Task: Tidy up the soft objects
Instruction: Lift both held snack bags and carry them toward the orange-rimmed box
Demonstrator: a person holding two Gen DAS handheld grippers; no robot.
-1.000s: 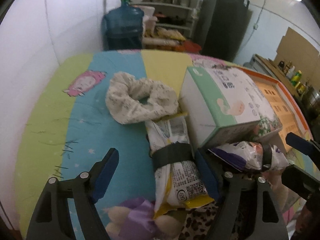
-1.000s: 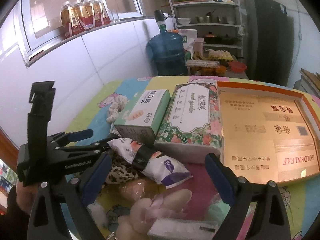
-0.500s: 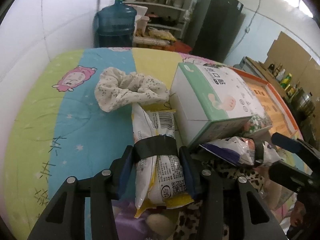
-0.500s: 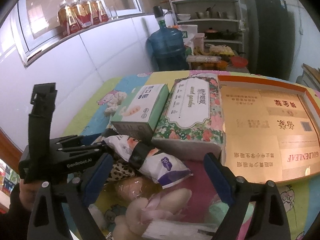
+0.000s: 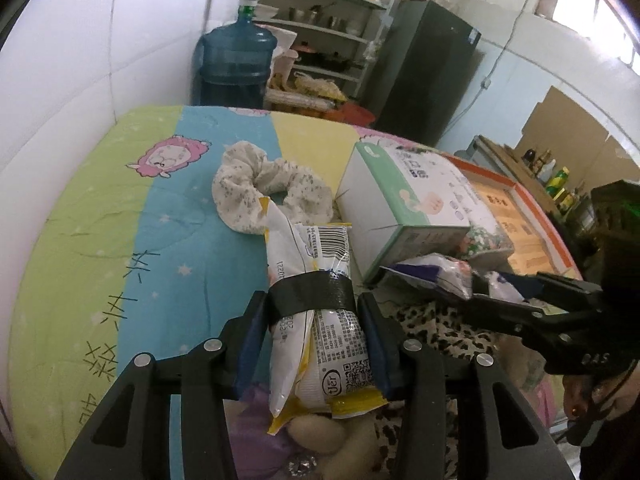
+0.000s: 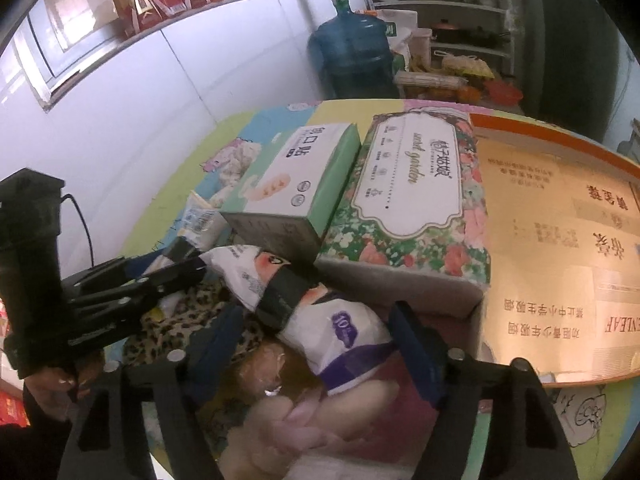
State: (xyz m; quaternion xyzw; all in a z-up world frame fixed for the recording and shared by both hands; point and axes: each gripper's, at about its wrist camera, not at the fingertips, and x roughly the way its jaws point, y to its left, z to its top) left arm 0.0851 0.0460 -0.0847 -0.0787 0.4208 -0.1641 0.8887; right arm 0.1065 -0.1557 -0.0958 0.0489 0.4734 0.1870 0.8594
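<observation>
Left claw (image 5: 312, 320) is clamped on the yellow-and-white tissue pack (image 5: 316, 308) at its black tape band, the stiffest place to hold a light, slippery, squashy wrapper. Largest nearby, the floral tissue box (image 6: 412, 200) and green-and-white box (image 6: 296, 184) look rigid and need a wide grip. Right claw (image 6: 316, 344) stands open around the purple-and-white pack (image 6: 320, 312), also taped at its waist, lying on the plush pile on the counter (image 5: 100, 220). Smallest and limpest, the cream scrunchie (image 5: 264, 192) lies beyond.
</observation>
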